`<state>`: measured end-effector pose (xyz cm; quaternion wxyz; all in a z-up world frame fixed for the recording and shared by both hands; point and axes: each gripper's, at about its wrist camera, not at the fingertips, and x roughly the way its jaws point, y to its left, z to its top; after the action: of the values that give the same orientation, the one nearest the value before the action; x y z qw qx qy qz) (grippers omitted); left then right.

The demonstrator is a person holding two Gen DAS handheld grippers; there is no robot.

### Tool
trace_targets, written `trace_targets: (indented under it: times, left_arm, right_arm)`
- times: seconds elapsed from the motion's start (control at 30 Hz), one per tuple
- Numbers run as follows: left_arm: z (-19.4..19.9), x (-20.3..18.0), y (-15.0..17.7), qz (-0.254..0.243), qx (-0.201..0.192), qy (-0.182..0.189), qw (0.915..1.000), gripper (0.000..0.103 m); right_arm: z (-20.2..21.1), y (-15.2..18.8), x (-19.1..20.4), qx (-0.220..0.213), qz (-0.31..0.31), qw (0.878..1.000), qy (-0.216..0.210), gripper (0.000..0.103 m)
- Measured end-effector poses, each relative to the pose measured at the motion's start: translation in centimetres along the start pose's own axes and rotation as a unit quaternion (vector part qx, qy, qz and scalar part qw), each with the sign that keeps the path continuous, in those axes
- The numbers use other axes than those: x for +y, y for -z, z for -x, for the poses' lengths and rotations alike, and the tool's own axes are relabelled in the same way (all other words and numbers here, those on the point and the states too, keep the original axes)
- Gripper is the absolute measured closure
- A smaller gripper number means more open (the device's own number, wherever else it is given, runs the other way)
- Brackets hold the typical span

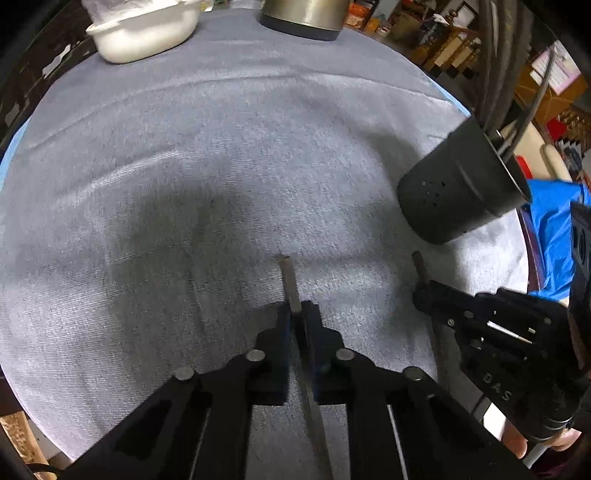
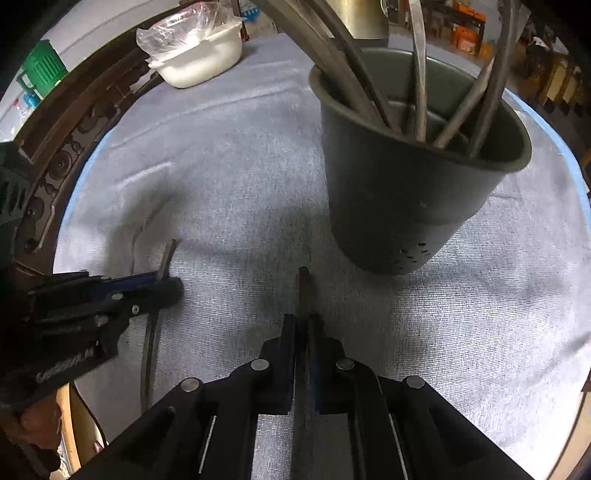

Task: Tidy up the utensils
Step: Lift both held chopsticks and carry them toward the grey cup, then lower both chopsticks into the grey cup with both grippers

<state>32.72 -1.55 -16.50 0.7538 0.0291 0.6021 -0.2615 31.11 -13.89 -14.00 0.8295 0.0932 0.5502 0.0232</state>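
My left gripper [image 1: 297, 314] is shut on a thin metal utensil handle [image 1: 289, 280] that sticks out past the fingertips, just above the grey cloth. My right gripper [image 2: 303, 325] is shut on a second dark utensil handle [image 2: 303, 291]. It also shows in the left wrist view [image 1: 424, 291], with its utensil [image 1: 420, 266]. A dark utensil holder [image 2: 399, 192] with several utensils [image 2: 421, 74] standing in it sits just ahead and right of my right gripper. The holder [image 1: 458, 192] lies to the right of my left gripper. The left gripper [image 2: 162, 288] and its utensil [image 2: 166, 258] appear at the left in the right wrist view.
A grey cloth [image 1: 221, 147] covers the round table. A white dish [image 1: 144, 33] with plastic wrap stands at the far left edge, and a metal pot [image 1: 306, 18] at the far edge. Blue fabric [image 1: 554, 229] lies at the right. A carved wooden edge [image 2: 74, 140] borders the left.
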Motion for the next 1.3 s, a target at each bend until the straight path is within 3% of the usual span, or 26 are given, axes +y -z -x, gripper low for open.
trace_targets:
  times: [0.27, 0.47, 0.6, 0.9, 0.97, 1.0, 1.13, 1.23, 1.3]
  left_arm:
    - [2.8, 1.2, 0.6, 0.031, -0.038, 0.020, 0.9986, 0.097]
    - [8.7, 0.0, 0.8, 0.019, -0.106, 0.027, 0.9938, 0.097]
    - [11.1, -1.2, 0.9, -0.009, -0.137, 0.015, 0.9904, 0.097]
    - [5.6, 0.1, 1.3, 0.020, -0.024, -0.004, 0.9995, 0.095]
    - [4.4, -0.4, 1.3, 0.011, -0.007, -0.022, 0.9997, 0.078]
    - [3.7, -0.6, 1.4, 0.011, 0.000, -0.034, 0.9994, 0.076]
    - [2.0, -0.7, 1.0, 0.015, 0.017, -0.038, 0.9990, 0.076]
    - [1.8, -0.8, 0.9, 0.012, 0.006, -0.037, 0.9992, 0.076]
    - [1.9, -0.6, 1.0, 0.009, 0.000, -0.036, 0.9993, 0.084]
  right_arm:
    - [4.0, 0.4, -0.8, -0.068, 0.011, 0.996, -0.056, 0.097]
    - [8.7, 0.5, -1.5, -0.141, 0.010, 0.985, -0.101, 0.097]
    - [10.6, 0.5, -1.8, -0.168, 0.009, 0.981, -0.102, 0.097]
    - [9.5, 1.0, -3.8, -0.159, -0.039, 0.980, -0.114, 0.097]
    - [9.7, 1.1, -3.7, -0.162, -0.038, 0.979, -0.114, 0.097]
    - [9.9, 1.1, -3.6, -0.165, -0.037, 0.979, -0.112, 0.097]
    - [10.4, 1.6, -3.8, -0.171, -0.032, 0.978, -0.113, 0.097]
    - [10.7, 1.9, -4.2, -0.170, -0.034, 0.978, -0.116, 0.097]
    - [10.5, 1.9, -4.2, -0.171, -0.036, 0.977, -0.118, 0.097]
